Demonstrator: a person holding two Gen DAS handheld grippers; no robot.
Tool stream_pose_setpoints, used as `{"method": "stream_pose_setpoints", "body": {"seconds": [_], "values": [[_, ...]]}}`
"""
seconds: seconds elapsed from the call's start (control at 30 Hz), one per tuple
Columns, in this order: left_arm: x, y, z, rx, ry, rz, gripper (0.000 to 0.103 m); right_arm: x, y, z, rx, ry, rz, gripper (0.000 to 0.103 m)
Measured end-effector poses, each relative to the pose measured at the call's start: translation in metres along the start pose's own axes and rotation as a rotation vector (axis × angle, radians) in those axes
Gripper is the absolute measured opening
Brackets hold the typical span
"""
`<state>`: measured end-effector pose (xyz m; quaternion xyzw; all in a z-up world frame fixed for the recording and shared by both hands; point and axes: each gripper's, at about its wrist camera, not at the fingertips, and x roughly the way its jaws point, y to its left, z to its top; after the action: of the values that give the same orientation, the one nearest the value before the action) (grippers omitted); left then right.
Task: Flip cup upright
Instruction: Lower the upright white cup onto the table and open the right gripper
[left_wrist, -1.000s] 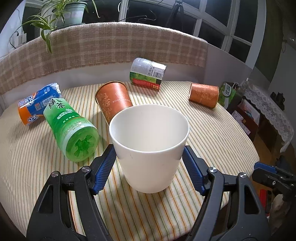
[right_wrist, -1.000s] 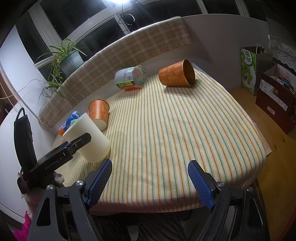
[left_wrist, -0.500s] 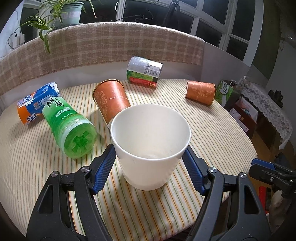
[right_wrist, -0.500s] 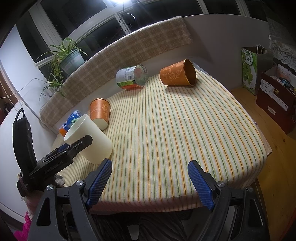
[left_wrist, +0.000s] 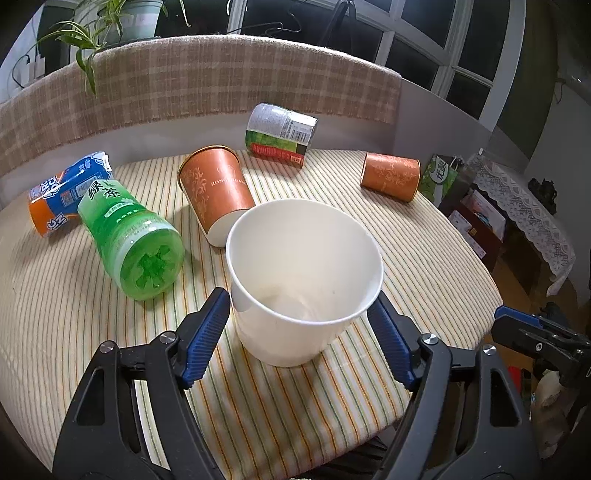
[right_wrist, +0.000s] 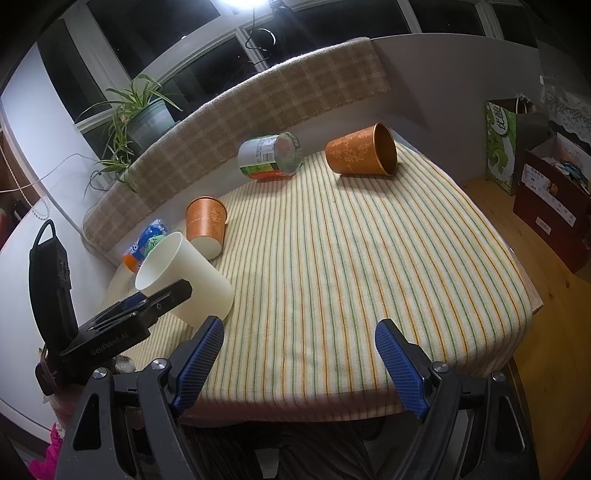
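Note:
A white paper cup (left_wrist: 303, 295) stands mouth-up on the striped tablecloth (left_wrist: 424, 251), tilted toward me. My left gripper (left_wrist: 299, 332) holds its blue pads on both sides of the cup's lower wall. The cup also shows in the right wrist view (right_wrist: 184, 280), leaning, with the left gripper's black body (right_wrist: 122, 325) beside it. My right gripper (right_wrist: 299, 362) is open and empty over the table's near edge. One orange cup (left_wrist: 218, 195) stands upside down behind the white one. Another orange cup (left_wrist: 391, 175) lies on its side at the far right.
A green tea bottle (left_wrist: 133, 240), a blue-orange bottle (left_wrist: 62, 195) and a labelled can (left_wrist: 280, 134) lie on the table. A checked bench back (left_wrist: 207, 81) curves behind. Bags and boxes (right_wrist: 535, 166) stand on the floor to the right.
The white cup has tipped its mouth further toward the left camera, and its inner bottom now shows. The right gripper has barely moved.

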<state>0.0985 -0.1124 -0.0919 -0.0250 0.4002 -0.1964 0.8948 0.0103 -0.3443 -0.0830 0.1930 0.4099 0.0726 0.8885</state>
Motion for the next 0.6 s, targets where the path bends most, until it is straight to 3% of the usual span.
{"method": "stream_pose_setpoints", "body": {"seconds": [0.3, 0.6], "values": [[-0.003, 0.004, -0.009, -0.005, 0.023, 0.004, 0.080, -0.003, 0.010, 0.004, -0.032, -0.012, 0.011, 0.086], [-0.024, 0.023, -0.019, -0.050, -0.007, 0.039, 0.080, -0.003, 0.034, 0.014, -0.117, -0.055, 0.015, 0.086]]}}
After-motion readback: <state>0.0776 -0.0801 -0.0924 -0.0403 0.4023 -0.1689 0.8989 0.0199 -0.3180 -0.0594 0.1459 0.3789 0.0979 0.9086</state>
